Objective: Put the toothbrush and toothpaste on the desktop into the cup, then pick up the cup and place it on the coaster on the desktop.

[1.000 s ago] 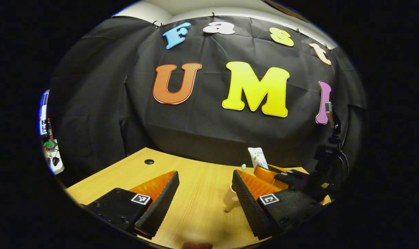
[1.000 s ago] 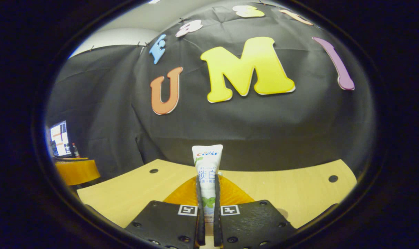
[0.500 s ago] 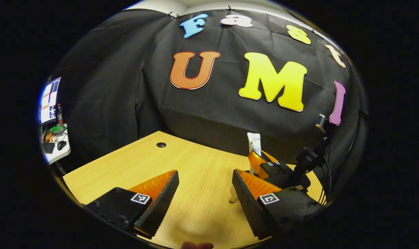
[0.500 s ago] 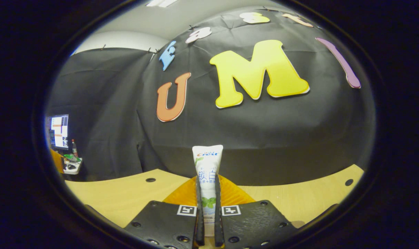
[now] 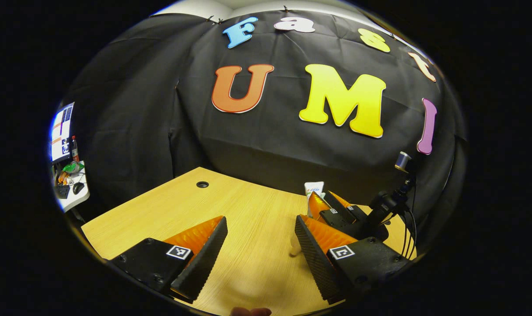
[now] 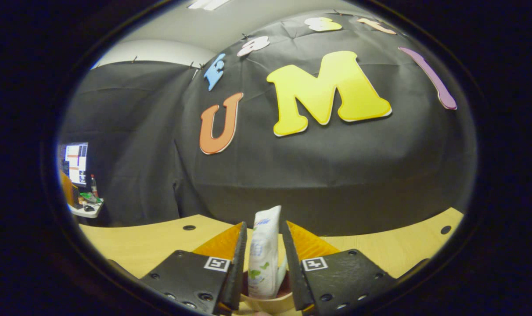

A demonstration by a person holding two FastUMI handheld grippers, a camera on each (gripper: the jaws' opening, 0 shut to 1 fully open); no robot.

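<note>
Your right gripper (image 6: 262,267) stands parted with the toothpaste (image 6: 264,259) upright between its fingers, the tube's lower end down inside the cup (image 6: 266,302) at 6 o'clock of the right gripper view; a gap shows on both sides of the tube, so nothing clamps it. The risk from here is the tube itself: it leans a little toward 1 o'clock and stands tall above the rim, so if you pull the gripper back on a slant, a finger could catch it and lever it out, or tip the cup on the table (image 6: 380,245). Draw straight up and clear instead. Whether the toothbrush is in the cup I cannot tell; something pale sits beside the tube but it is too small to name. The coaster I can't place. Your left gripper (image 5: 259,245) hangs wide apart over the table (image 5: 231,206), holding nothing, pointed level toward the cloth wall. In that view the right gripper (image 5: 323,206) sits at 3 o'clock, angled down over the cup with the toothpaste (image 5: 313,188) poking above it, so mind the two grippers don't knock when you move in
</note>
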